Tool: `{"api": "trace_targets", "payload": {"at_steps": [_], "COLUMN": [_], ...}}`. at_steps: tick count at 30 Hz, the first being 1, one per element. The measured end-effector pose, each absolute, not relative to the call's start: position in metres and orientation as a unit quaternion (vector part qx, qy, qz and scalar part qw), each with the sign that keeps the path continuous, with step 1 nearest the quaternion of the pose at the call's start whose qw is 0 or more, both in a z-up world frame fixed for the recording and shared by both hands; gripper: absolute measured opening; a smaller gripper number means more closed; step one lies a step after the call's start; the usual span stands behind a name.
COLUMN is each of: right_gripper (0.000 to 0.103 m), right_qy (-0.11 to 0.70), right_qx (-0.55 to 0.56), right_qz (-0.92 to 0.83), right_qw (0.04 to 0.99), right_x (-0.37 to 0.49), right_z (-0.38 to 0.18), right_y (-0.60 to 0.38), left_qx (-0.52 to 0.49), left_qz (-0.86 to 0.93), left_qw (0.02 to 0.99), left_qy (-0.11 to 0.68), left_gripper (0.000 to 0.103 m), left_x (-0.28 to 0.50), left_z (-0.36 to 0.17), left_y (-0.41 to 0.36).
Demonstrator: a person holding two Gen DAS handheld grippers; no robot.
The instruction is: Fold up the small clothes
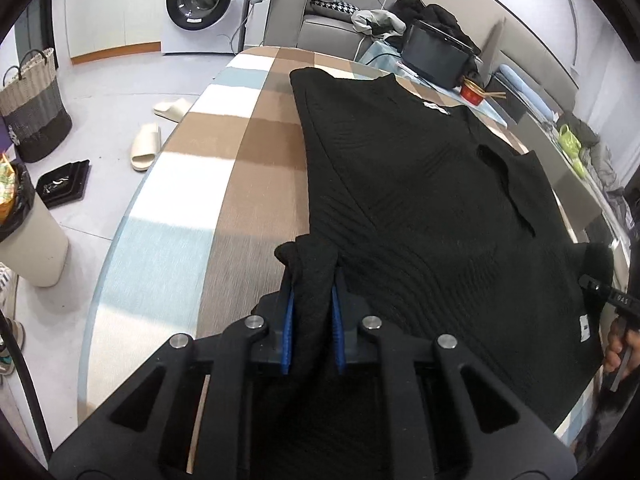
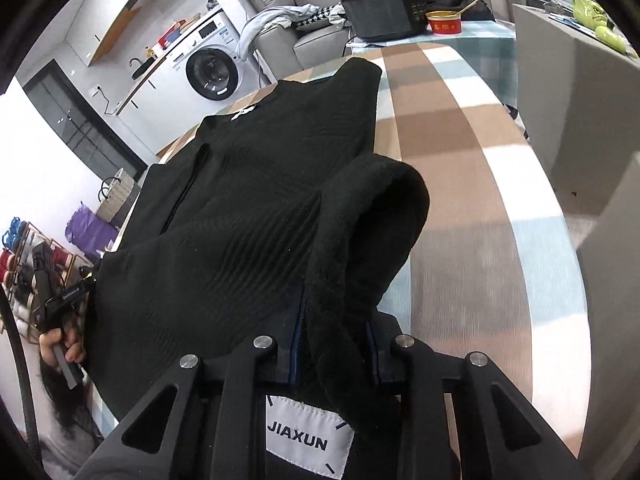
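My left gripper (image 1: 313,280) and right gripper (image 2: 334,320) each pinch a near corner of the black sweater (image 1: 420,184), keeping the hem taut for folding away from me.

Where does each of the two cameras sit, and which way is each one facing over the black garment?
Left wrist view: on the left gripper, looking forward and down along its fingers over the black garment on the striped tablecloth; the right gripper and its hand show at right.
Right wrist view: on the right gripper, facing likewise; the left gripper and its hand show at left.
Shared: garment, tablecloth, washing machine, red bowl.
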State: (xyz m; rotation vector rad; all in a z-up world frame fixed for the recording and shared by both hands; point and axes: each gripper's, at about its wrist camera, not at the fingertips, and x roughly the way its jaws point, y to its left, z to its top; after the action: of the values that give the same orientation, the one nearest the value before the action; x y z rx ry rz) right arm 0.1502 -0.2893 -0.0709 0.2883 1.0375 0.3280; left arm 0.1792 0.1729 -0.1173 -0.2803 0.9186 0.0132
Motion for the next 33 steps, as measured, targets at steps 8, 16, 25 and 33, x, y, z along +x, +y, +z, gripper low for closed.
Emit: {"api": "trace_targets", "payload": {"at_steps": [8,16,25,33], "right_gripper": [0.026,0.056,0.062,0.005], "right_qy": [0.495,0.456,0.469,0.463], "right_qx": [0.131,0.142,0.126,0.11], "right_qz": [0.172,0.181,0.204,0.214], "right_qw": [0.841,0.86,0.85,0.853], "right_x": [0.089,0.05,0.034,0.026], "right_z": [-0.068,-0.044,-0.054,-0.059], "right_y": [-0.293,-0.321,-0.315,-0.319], "left_qx": [-0.13,-0.14,-0.14,-0.152], "left_qz": [0.023,0.025,0.015,0.008], "left_qw": [0.887,0.899,0.886,0.898], "left_qy": [0.441,0.414,0.442,0.413], "left_gripper": [0.013,0.055,0.05,0.005], "left_x": [0.118,0.042,0.024,0.016], "left_z": [-0.109,-0.086,-0.112,-0.105], "left_y": [0.179,0.195,0.188,0.193]}}
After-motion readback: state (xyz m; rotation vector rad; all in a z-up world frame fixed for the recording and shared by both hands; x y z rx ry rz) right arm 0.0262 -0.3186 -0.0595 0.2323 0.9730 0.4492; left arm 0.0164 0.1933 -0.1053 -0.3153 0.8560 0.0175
